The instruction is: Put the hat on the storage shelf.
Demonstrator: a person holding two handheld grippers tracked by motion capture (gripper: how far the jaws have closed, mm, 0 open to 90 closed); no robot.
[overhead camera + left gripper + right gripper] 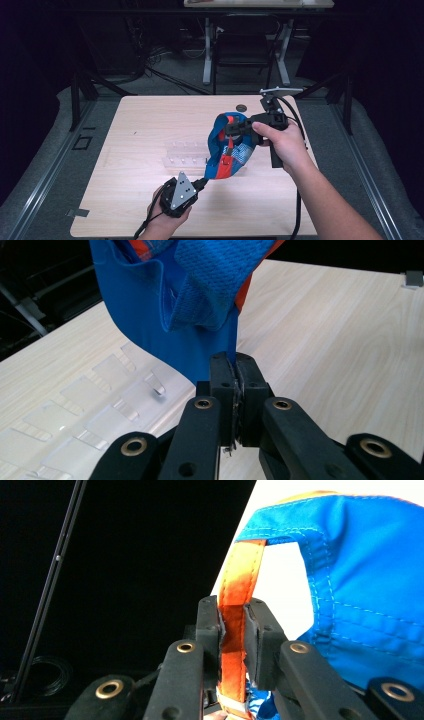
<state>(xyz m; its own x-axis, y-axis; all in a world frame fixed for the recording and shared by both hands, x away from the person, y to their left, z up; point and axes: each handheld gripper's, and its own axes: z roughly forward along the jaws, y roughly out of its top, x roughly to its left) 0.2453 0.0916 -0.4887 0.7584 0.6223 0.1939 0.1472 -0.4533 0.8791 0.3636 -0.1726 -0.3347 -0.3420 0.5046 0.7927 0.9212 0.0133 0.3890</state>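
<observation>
A blue fabric item with orange and red trim hangs in the air above the middle of the wooden table. My right gripper holds it up from the right, its jaws shut on an orange strap at the top. From the table's near edge my left gripper pinches the blue fabric's lower edge between shut jaws. The blue cloth fills the right side of the right gripper view, and its ribbed blue band hangs just above the left jaws.
A clear plastic rack with small slots lies flat on the table under and left of the fabric, seen close as the clear rack. A small dark disc sits near the table's far edge. Desk legs and cables stand beyond the table.
</observation>
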